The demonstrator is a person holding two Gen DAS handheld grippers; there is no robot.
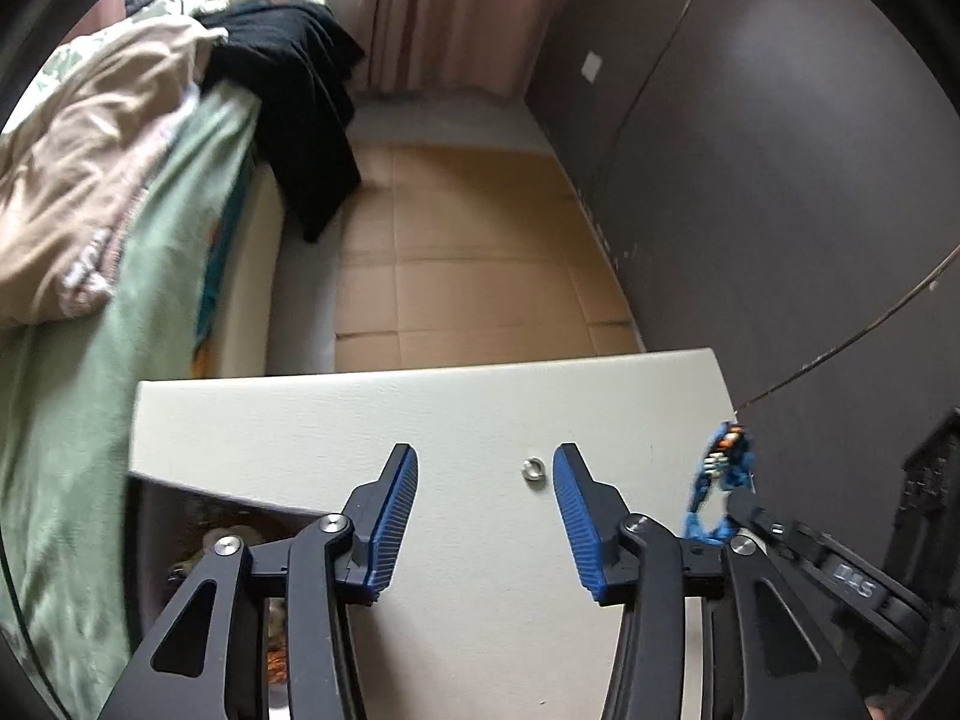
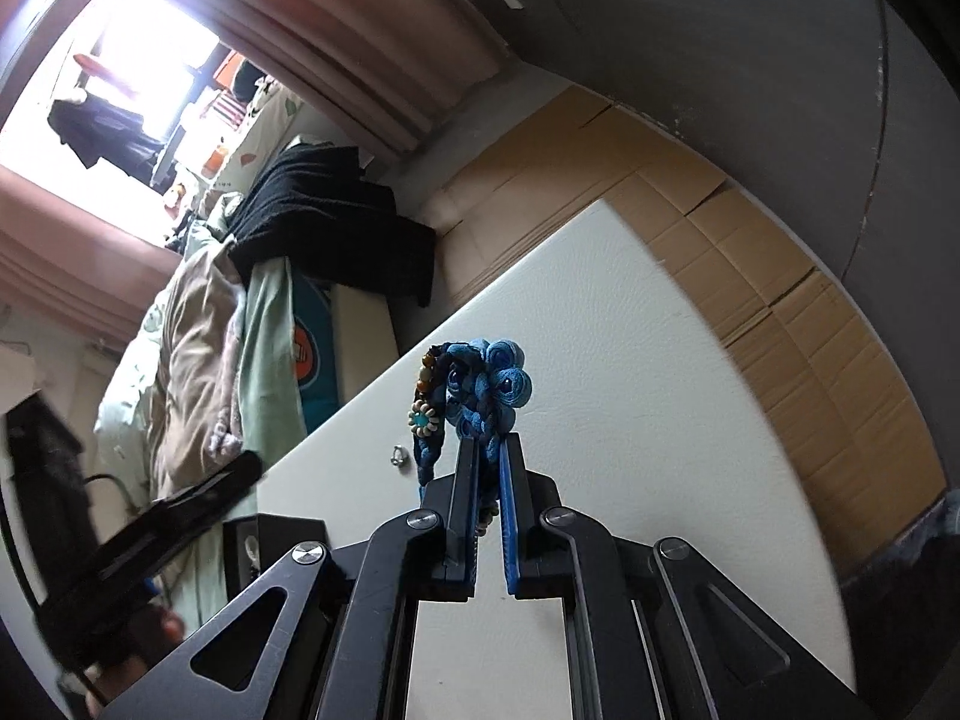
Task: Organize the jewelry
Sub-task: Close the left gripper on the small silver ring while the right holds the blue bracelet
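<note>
A blue braided bracelet (image 2: pixel 480 390) with woven rosettes and a beaded flower charm is pinched in my right gripper (image 2: pixel 489 450), whose blue pads are shut on it just above the white tabletop (image 2: pixel 630 390). The same bracelet (image 1: pixel 720 480) shows at the right of the left wrist view, hanging from the right gripper's tip. My left gripper (image 1: pixel 486 468) hovers over the table with its jaws apart and nothing between them. A small silver ring (image 1: pixel 531 470) lies on the table just left of its right finger (image 1: pixel 576 516); in the right wrist view the ring (image 2: pixel 397 456) sits at the left.
An open dark box (image 1: pixel 228 540) with small items sits under the left gripper at the table's left edge. Beyond the table lie flattened cardboard (image 1: pixel 468 252), a bed with green and beige bedding (image 1: pixel 90 210), a black garment (image 1: pixel 288 108), pink curtains and a dark wall.
</note>
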